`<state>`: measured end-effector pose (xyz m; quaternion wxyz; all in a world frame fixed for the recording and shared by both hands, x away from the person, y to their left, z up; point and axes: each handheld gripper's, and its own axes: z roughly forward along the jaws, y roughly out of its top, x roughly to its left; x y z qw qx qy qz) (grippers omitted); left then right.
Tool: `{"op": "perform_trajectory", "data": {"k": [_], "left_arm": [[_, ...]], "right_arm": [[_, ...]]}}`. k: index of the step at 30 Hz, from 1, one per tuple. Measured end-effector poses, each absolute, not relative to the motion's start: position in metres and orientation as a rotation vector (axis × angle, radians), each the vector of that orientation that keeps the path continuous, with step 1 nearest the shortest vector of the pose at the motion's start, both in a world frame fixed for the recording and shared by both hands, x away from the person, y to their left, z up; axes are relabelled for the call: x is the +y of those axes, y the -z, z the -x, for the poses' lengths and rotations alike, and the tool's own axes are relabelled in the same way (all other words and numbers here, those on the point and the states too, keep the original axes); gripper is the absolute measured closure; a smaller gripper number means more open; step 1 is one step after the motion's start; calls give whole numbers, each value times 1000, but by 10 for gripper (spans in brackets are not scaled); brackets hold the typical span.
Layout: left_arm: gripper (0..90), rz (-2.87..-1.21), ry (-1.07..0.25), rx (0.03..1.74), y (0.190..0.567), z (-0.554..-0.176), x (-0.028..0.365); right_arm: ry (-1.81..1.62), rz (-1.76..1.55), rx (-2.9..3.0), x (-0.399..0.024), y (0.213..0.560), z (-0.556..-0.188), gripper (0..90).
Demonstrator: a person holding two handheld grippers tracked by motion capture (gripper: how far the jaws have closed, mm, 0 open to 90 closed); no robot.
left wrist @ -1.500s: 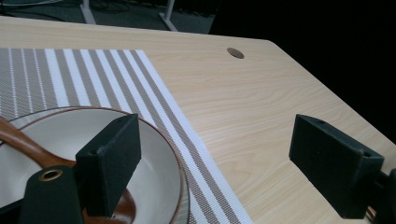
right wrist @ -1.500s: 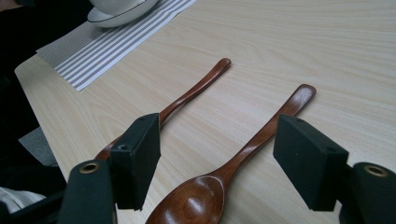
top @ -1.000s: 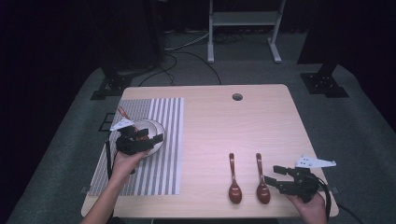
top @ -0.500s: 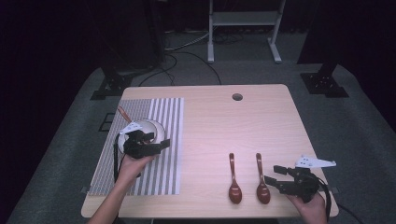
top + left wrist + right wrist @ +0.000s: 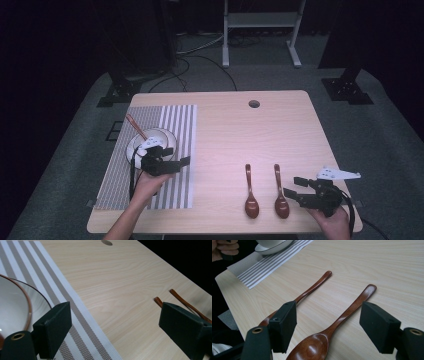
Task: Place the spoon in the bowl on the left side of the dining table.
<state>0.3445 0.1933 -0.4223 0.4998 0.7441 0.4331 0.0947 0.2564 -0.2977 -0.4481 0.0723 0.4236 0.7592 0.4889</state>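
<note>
Two dark brown wooden spoons lay side by side on the light wooden table [image 5: 225,130], lower centre of the high view, bowls toward the bottom edge, handles pointing up the frame, apart from each other; left brown spoon [image 5: 250,192], right brown spoon [image 5: 279,192]; in the right gripper view the right one ran up the middle [image 5: 342,315] with its bowl at the bottom edge, the left one [image 5: 310,290] angled off behind the left jaw.

Right gripper [image 5: 295,189] sat at lower right of the high view, just beside the right spoon's bowl; jaws stood wide apart, pads clear of the wood; in its own view [image 5: 328,326] the spoon's neck passed between the jaws; nothing clamped.

Left gripper [image 5: 177,156] was at centre-left of the high view, over the right edge of the grey-and-white striped placemat [image 5: 175,125], held by the person's left hand [image 5: 145,185]; jaws apart, nothing in them; own view [image 5: 117,322] showed bare tabletop and mat stripes between the pads, spoon handles at far right.

White round bowl with a dark rim [image 5: 159,136] stood on the mat, just above the left gripper in the frame; a reddish-brown stick-like utensil [image 5: 135,126] leaned out of it toward upper left; can't tell what kind; round cable hole [image 5: 254,104] sat near the table's top edge.
</note>
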Motion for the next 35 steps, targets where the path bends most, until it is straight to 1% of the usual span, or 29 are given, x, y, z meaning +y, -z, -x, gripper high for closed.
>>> {"op": "perform_trajectory", "data": {"k": [12, 23, 35], "left_arm": [[101, -1816, -189, 1012, 430, -338, 172], [101, -1851, -206, 982, 435, -325, 161], [101, -1811, -130, 961, 437, -312, 154]], "right_arm": [[-1469, -1274, 2279, -299, 448, -256, 286], [-1466, -1270, 2280, -298, 448, -256, 286], [-1485, -1265, 2269, -300, 447, -253, 286]]}}
